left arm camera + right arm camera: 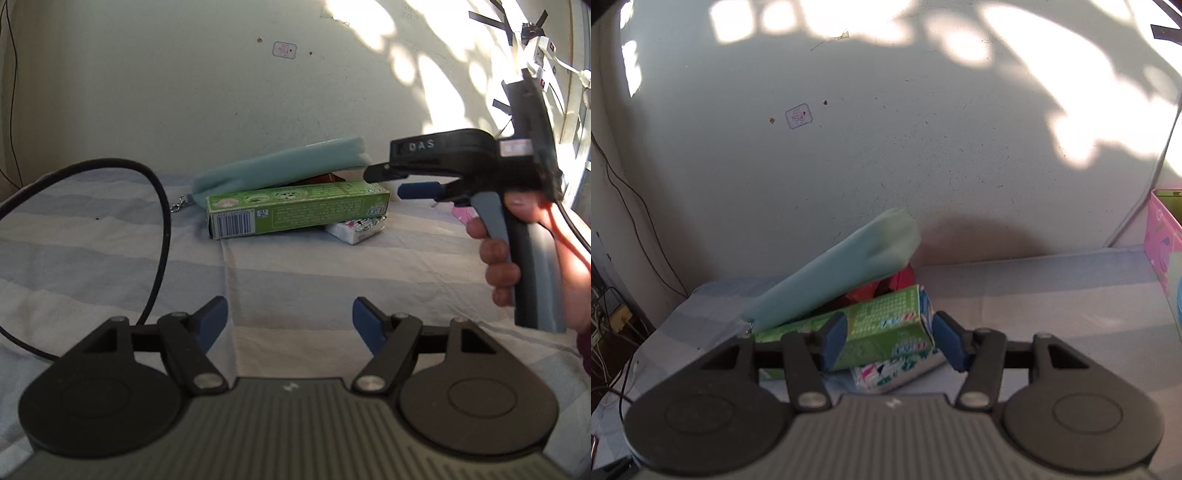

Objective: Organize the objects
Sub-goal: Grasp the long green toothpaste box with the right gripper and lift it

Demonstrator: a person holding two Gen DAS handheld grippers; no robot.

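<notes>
Pile sits at the back of the striped cloth [295, 266], against the wall [184, 92]. Green box [295, 210] lies long-side down, barcode end to the left in the left wrist view. Teal pouch [284, 162] leans on top of it, slanting up to the right, keyring clip hanging off its low left end. Something red [886, 286] is wedged between pouch and box; can't tell what it is. White packet [356, 229] lies under the box's right end, touching it.

Left gripper [290, 319]: jaws spread wide, nothing between them, just bare cloth. The pile is well ahead of it, roughly centred on its line. Black cable [162, 221] loops over the cloth on its left side.

Right gripper [890, 341]: jaws apart, not clamped on anything. In its own view the box's near end and the white packet [897, 369] show in the gap between the blue pads [833, 343]. The left pad overlaps the box's face in the picture; can't tell whether it touches. The right pad has a visible gap to the box end. From the left wrist view the right gripper [406, 184] is in the air at the box's right end, fingertips just beside the top corner, at about pouch height. The hand [517, 251] is wrapped round its handle and trigger.

Pink box [1163, 243] at the far right edge of the cloth, well apart from the pile.
</notes>
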